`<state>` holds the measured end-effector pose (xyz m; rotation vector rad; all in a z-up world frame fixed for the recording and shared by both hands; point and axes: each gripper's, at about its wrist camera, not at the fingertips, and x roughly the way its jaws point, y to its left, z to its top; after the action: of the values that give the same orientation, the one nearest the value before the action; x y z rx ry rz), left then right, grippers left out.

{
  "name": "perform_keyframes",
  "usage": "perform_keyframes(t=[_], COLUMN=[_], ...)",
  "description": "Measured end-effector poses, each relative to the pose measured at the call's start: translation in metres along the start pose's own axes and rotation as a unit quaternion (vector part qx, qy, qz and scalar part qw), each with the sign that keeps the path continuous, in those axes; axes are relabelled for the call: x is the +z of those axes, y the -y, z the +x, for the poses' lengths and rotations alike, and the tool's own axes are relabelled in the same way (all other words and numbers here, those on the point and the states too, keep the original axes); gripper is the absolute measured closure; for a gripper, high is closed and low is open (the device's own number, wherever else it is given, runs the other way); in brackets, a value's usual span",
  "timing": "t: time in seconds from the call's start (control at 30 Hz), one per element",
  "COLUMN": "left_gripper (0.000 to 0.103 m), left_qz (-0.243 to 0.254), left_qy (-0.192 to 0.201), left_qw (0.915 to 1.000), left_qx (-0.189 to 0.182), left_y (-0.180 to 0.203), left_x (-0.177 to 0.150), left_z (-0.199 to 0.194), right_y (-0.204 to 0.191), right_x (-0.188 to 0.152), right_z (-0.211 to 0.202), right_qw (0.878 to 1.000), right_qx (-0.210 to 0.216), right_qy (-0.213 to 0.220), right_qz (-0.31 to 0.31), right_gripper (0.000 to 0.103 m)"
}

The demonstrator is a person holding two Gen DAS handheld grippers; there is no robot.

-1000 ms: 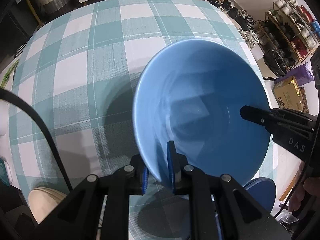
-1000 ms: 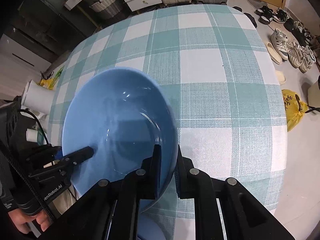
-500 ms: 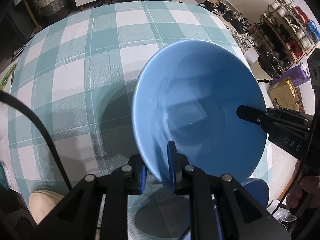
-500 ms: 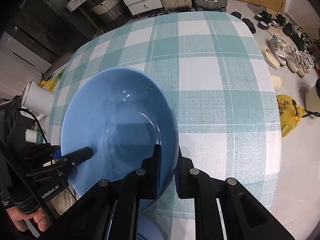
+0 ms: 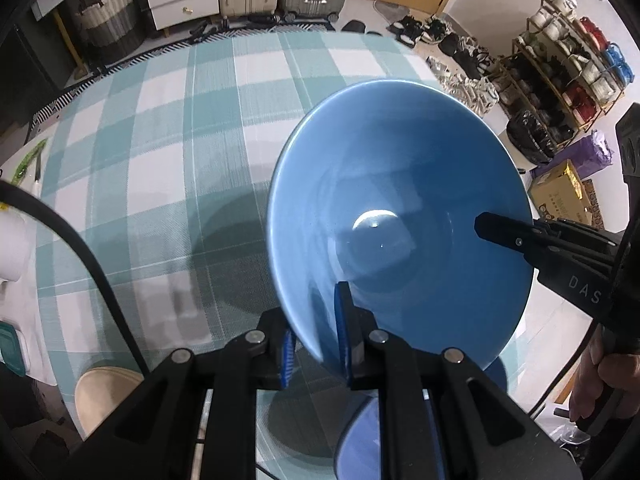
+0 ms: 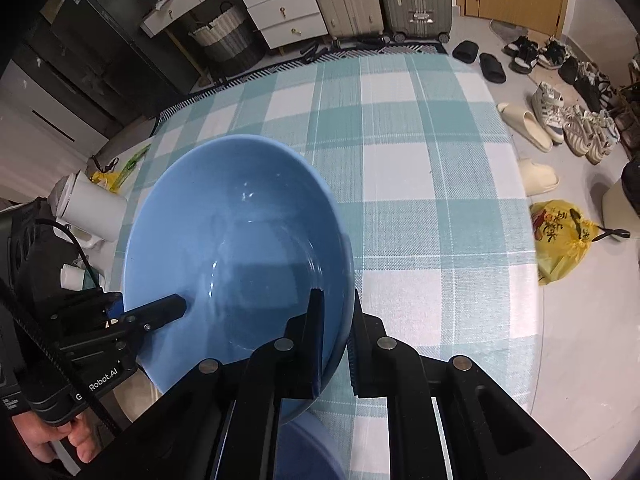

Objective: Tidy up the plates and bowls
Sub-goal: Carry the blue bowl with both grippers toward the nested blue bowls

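Blue bowl (image 5: 400, 216), pinched at opposite rims by the nearly closed left claw (image 5: 316, 340) and right claw (image 6: 334, 340) above the checked counter (image 6: 420, 184), is best kept level.

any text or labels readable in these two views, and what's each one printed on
"DAS" — on the body of the right gripper, cut off at the frame edge.
"Robot.AI" — on the body of the left gripper, with the letters before it hidden by a cable.
Print on the cardboard box and on the yellow bag: too small and blurred to read.
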<state>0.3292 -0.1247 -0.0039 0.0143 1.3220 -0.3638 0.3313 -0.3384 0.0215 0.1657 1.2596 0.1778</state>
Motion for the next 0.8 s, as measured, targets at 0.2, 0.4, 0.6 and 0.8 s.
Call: perform_keyframes(t=[0.2,0.4,0.6,0.8], left_gripper=[0.088,0.088,0.088,0.086], left_qz=[0.001,0.005,0.013,0.03], left_qy=[0.007,0.016,0.033,0.03], left_qw=[0.9999,0.9998,0.9993,0.9991], left_qx=[-0.011,-0.011,-0.008,-0.007], left_y=[0.002,0.008,0.021,0.037], left_x=[-0.005,-0.016,-0.04,-0.071], left_z=[-0.024,-0.044,-0.064,-0.072], right_y=[-0.01,-0.018,-0.022,-0.028], right_x=[-0.004,-0.017,-0.039,-0.064], right_z=[-0.026,-0.052,-0.076,-0.093], right_qw=[1.0,1.0,0.999,0.999], right_qx=[-0.001,-0.002,-0.001,-0.017], right_qy=[0.014,0.027,0.035,0.037], right_qz=[-0.006,-0.006,-0.008,-0.016], right_gripper=[0.093,0.093,0.093,0.093])
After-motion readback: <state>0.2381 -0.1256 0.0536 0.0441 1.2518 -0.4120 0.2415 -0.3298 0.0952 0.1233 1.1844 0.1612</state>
